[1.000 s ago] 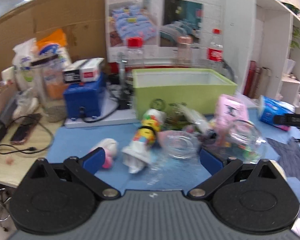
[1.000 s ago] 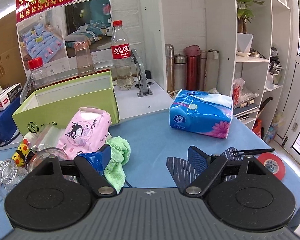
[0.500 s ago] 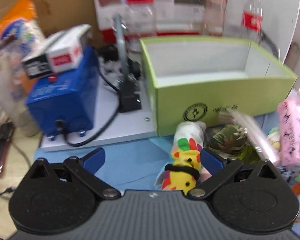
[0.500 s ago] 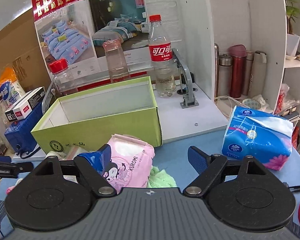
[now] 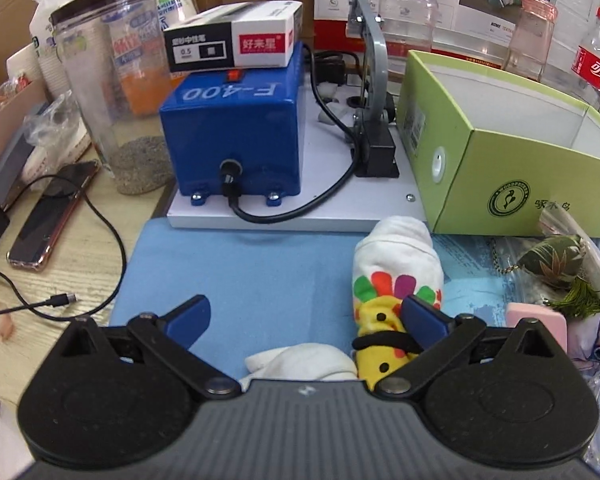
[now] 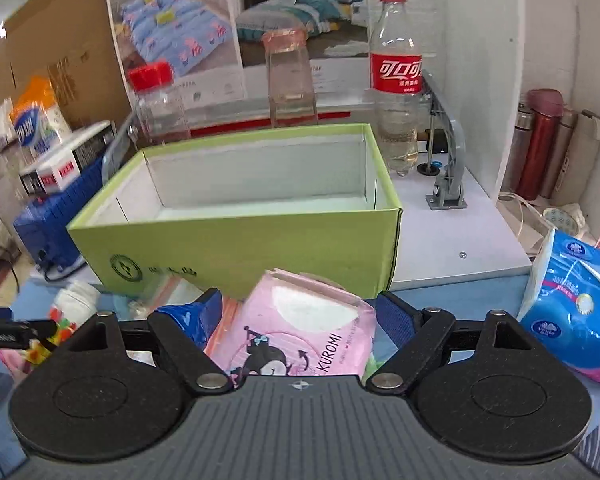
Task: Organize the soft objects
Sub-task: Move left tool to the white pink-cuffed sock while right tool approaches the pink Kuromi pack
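Observation:
A rolled white sock with a bright yellow and multicolour print (image 5: 396, 268) lies on the blue mat (image 5: 240, 272), in front of the open green box (image 5: 496, 168). My left gripper (image 5: 306, 314) is open just above it, and its right fingertip (image 5: 420, 314) overlaps the sock's printed part. A second white soft piece (image 5: 300, 362) lies between the fingers, close to the camera. In the right wrist view my right gripper (image 6: 298, 308) is open. It straddles a pink Kuromi tissue pack (image 6: 300, 332) that lies before the green box (image 6: 236, 236), whose inside looks bare.
A blue machine (image 5: 232, 136) with a cable, a clear jar (image 5: 116, 92) and a phone (image 5: 48, 216) stand to the left. A patterned sachet with a tassel (image 5: 556, 264) lies on the right. A cola bottle (image 6: 396, 80) stands behind the box and a blue tissue pack (image 6: 572, 312) lies right.
My left gripper has moved forward and down to the printed sock, which now lies at its right finger. My right gripper has swung left and forward until the pink pack sits between its fingers.

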A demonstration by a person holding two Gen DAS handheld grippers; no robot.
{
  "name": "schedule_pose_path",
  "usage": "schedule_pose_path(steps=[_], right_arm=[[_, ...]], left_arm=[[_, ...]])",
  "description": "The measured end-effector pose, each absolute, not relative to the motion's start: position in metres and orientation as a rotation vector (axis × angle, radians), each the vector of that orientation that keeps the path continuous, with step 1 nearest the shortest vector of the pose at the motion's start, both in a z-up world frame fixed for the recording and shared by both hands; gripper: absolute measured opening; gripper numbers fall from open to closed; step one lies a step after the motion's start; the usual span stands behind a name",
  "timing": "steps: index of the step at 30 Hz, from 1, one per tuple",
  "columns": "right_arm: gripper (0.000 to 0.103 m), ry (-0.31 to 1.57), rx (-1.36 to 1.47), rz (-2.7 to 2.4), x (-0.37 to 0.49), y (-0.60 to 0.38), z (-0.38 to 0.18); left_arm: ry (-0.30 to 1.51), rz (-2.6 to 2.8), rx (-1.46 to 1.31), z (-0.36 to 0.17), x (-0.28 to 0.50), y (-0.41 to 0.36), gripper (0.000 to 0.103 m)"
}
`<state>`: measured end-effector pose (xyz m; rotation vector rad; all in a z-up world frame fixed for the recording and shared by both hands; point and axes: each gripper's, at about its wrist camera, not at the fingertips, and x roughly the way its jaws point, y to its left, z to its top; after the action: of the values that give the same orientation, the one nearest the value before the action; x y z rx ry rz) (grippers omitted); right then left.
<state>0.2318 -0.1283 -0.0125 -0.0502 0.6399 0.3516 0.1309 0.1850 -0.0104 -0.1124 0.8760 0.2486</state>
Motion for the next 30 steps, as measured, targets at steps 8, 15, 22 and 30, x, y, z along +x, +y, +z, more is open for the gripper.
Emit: schedule_pose_path(steps=[8, 15, 22, 30], right_arm=[[0.071, 0.676, 0.032, 0.205, 0.200, -0.213, -0.022], [0.071, 0.751, 0.096, 0.158, 0.152, -0.265, -0.050], [0.071, 0.631, 0.197, 0.121, 0.094, -0.293, -0.035], [0.070, 0.769, -0.010, -0.047, 0.073, -0.295, -0.070]], left_arm=[[0.873, 0.243, -0.132, -0.012, 0.134, 0.182, 0.101], [0.850, 0.264, -0.123, -0.004, 0.125, 0.177, 0.100], [0.798, 0.281, -0.114, 0.008, 0.106, 0.172, 0.100], [0.759, 0.267, -0.079, 0.020, 0.093, 0.170, 0.100]])
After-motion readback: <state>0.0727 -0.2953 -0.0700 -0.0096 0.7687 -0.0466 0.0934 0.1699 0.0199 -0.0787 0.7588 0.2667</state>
